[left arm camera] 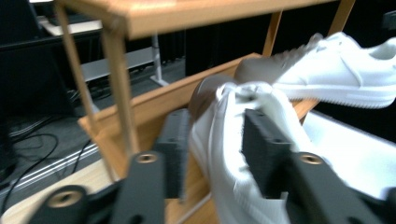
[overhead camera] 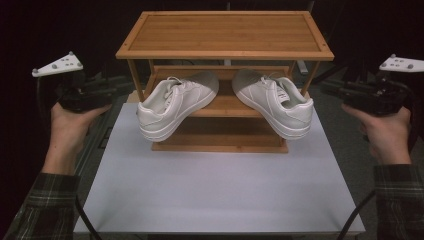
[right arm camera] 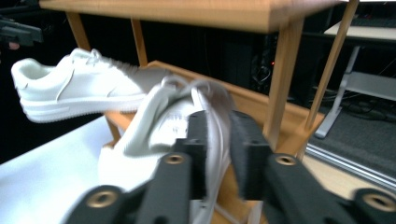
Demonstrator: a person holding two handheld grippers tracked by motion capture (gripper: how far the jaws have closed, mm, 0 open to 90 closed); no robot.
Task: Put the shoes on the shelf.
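Two white sneakers sit on the lower shelf [overhead camera: 226, 104] of a wooden rack [overhead camera: 225, 34], toes inward and heels hanging over the front. My left gripper [overhead camera: 116, 88] is level with the left sneaker [overhead camera: 172, 106] and clear of it, off the table's left side. Its jaws are open in the left gripper view [left arm camera: 215, 128], framing that sneaker [left arm camera: 224, 154], with the other sneaker [left arm camera: 345, 70] beyond. My right gripper [overhead camera: 329, 90] hangs right of the right sneaker [overhead camera: 278, 102], apart from it. In the right gripper view [right arm camera: 218, 128] a narrow gap is between its jaws, with the near sneaker [right arm camera: 156, 128] behind.
The rack stands at the back of a white table [overhead camera: 215, 185]. Its thin posts [left arm camera: 122, 88] [right arm camera: 282, 79] stand near each sneaker's outer side. Dark floor, cables and desk legs [right arm camera: 336, 107] lie beyond the table's sides.
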